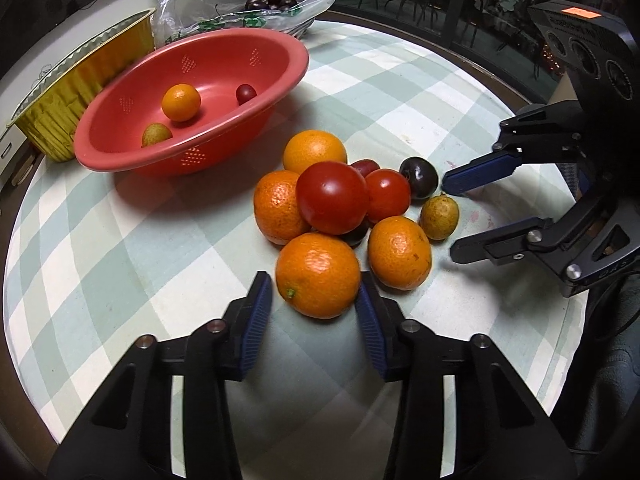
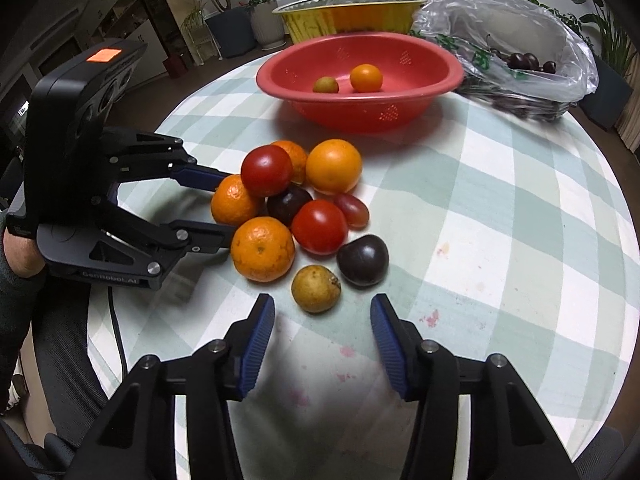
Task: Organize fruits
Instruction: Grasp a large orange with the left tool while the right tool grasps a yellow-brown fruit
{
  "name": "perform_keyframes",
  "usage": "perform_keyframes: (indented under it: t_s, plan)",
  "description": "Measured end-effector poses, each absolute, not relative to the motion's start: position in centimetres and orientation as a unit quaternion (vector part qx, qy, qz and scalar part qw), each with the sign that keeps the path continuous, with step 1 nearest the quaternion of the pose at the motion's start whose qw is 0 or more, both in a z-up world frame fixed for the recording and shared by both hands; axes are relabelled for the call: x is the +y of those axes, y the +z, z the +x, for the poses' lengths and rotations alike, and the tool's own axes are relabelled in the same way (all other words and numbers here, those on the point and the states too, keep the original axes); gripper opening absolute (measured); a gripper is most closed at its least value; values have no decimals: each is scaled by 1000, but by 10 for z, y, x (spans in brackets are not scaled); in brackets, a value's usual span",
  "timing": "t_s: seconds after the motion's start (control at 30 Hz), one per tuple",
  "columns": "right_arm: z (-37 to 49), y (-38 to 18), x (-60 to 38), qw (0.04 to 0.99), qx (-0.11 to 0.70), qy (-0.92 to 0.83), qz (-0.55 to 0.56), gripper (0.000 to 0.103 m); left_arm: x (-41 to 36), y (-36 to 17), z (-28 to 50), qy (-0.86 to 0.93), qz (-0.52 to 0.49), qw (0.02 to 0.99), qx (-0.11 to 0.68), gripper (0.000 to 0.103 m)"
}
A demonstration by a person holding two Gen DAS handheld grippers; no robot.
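Observation:
A pile of fruit lies mid-table: several oranges, two red tomatoes (image 1: 332,197), dark plums and a small green-brown fruit (image 2: 316,289). My left gripper (image 1: 316,296) is open, its fingers either side of the nearest orange (image 1: 318,274); it also shows in the right wrist view (image 2: 224,208) around that orange (image 2: 232,200). My right gripper (image 2: 322,312) is open, just short of the green-brown fruit, and shows in the left wrist view (image 1: 452,216). The red bowl (image 1: 280,92) holds a small orange (image 1: 181,102), a green-brown fruit and a small dark red fruit.
A gold foil tray (image 1: 80,80) stands beyond the bowl. A clear plastic bag with dark cherries (image 2: 528,62) lies at the table's far side. The round table has a green-and-white checked cloth (image 2: 500,200). Potted plants (image 2: 224,12) stand behind.

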State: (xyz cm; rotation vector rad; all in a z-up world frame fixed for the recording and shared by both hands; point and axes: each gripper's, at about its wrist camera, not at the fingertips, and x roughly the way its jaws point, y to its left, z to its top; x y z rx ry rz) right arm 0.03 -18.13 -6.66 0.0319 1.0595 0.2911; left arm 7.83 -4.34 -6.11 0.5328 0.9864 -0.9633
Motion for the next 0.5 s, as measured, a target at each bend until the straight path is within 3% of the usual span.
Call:
perform_keyframes:
  t_s: [0.5]
  plan:
    - [8,-71,-176,858,495,135,-9,43,-46,-62,73,-427,249,745,448,36]
